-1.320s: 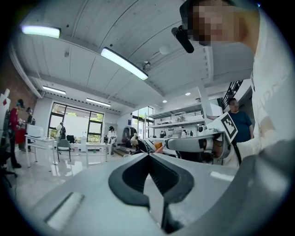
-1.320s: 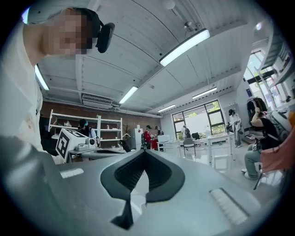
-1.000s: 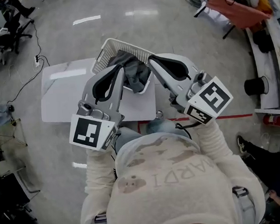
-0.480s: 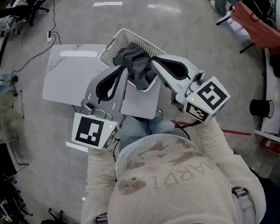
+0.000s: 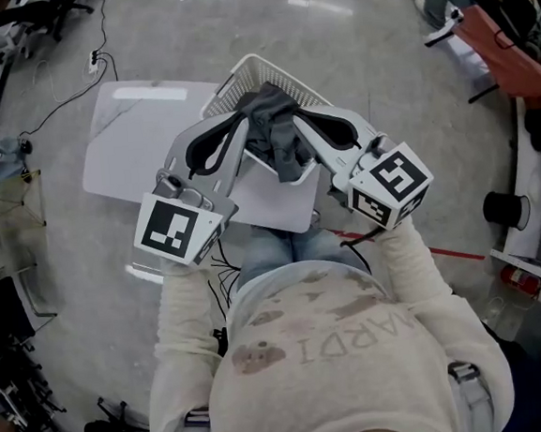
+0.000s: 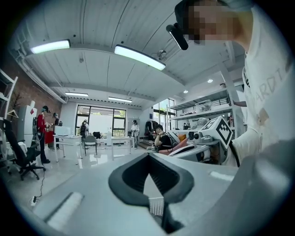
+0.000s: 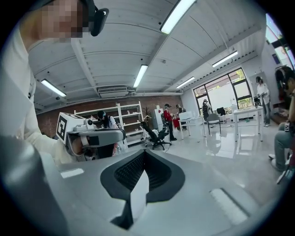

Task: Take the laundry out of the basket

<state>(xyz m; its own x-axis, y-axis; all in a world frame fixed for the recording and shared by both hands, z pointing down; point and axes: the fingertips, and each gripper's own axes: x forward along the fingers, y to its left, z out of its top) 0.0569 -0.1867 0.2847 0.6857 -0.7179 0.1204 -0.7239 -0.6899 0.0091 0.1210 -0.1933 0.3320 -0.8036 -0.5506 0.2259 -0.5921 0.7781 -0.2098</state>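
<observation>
The letters "ARDI" show in print across the person's pale sweatshirt (image 5: 343, 345), nothing else legible

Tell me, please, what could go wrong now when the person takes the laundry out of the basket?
1. The left tool and the right tool are both shut above the laundry. Lowered like this, they would probably only push the cloth down.
2. The basket seems to stand close to the right edge of the table, and the cloth hangs over its near rim. A pull might drag the basket along, perhaps off the table.
</observation>
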